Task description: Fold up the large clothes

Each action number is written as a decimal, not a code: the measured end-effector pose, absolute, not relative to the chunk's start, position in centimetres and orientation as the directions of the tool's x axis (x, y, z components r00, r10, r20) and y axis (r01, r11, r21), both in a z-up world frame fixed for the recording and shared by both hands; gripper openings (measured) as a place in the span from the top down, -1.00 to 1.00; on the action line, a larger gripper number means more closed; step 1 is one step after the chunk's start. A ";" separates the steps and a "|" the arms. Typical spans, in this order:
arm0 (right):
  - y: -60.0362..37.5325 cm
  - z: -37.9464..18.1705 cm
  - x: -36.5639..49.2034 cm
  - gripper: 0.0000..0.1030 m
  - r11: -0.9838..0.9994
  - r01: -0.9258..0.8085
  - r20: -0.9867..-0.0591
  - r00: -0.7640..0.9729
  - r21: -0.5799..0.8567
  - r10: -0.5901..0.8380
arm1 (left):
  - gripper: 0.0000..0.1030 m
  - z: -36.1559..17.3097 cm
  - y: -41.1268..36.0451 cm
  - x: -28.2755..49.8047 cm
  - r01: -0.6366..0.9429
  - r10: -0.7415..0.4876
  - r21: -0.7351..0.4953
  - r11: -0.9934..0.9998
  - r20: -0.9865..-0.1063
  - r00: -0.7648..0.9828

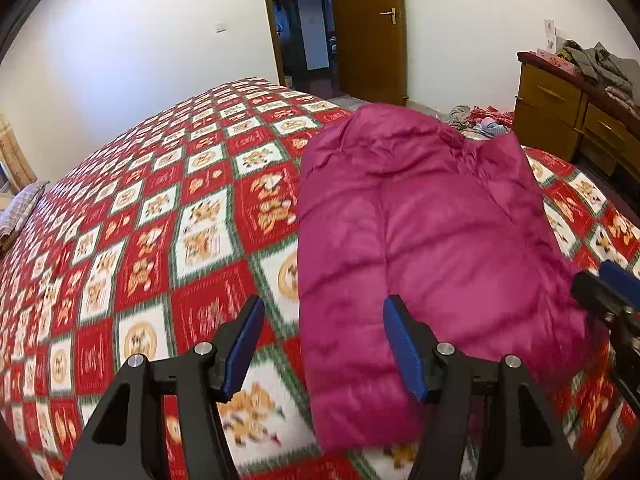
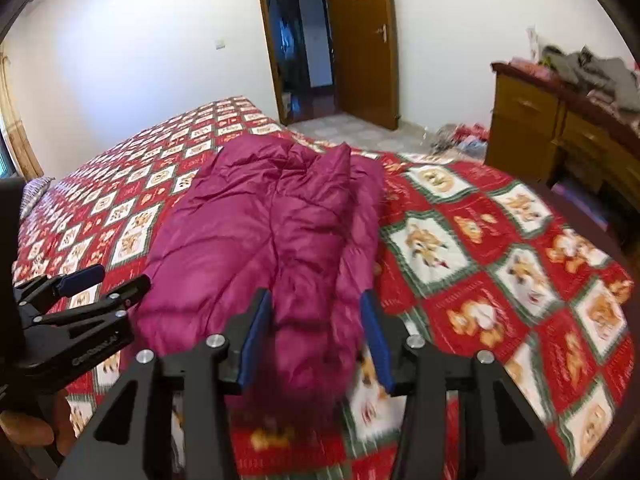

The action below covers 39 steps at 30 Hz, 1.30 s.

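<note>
A magenta puffer jacket (image 1: 420, 220) (image 2: 248, 232) lies lengthwise on the red patterned quilt (image 1: 160, 220) (image 2: 480, 260), folded into a long narrow shape with its collar end at the far side. My left gripper (image 1: 323, 304) (image 2: 120, 276) hovers open over the jacket's near left edge, holding nothing. My right gripper (image 2: 316, 294) stands open above the jacket's near right end. The fabric shows between its blue pads (image 2: 256, 332), but they do not press on it. Its tip (image 1: 600, 276) shows at the right edge of the left wrist view.
A wooden dresser (image 1: 560, 112) (image 2: 528, 128) piled with clothes stands at the right. Loose clothes (image 1: 480, 118) lie on the floor beyond the bed. A brown door (image 1: 368, 28) stands open at the back. A pillow (image 1: 20, 208) lies at the far left. A hand (image 2: 24, 428) shows lower left.
</note>
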State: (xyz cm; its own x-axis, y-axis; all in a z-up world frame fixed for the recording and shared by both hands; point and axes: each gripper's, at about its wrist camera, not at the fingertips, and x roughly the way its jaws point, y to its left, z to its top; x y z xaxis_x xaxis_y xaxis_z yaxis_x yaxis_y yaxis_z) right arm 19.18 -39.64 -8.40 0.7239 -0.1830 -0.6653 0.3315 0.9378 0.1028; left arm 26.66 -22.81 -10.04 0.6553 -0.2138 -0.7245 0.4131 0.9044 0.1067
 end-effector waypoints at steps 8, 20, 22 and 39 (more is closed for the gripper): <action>-37.7 -8.9 14.5 -0.35 0.909 0.392 -0.644 0.734 0.140 -0.217 | -0.23 -10.9 -20.9 22.2 0.392 -0.200 0.090 0.916 -0.743 0.639; -35.1 -10.1 8.8 -0.37 0.911 0.364 -0.667 0.730 0.195 -0.149 | -0.23 -11.7 -16.7 13.0 0.377 -0.164 0.150 0.914 -0.714 0.681; -34.9 -9.9 8.2 -0.43 0.906 0.370 -0.672 0.726 0.204 -0.145 | -0.23 -11.0 -16.6 12.0 0.382 -0.171 0.155 0.911 -0.701 0.693; -34.4 -2.0 2.4 -0.67 0.892 0.370 -0.474 0.853 0.258 -0.217 | -0.40 -0.9 -14.1 4.4 0.378 -0.312 0.074 0.923 -0.431 0.847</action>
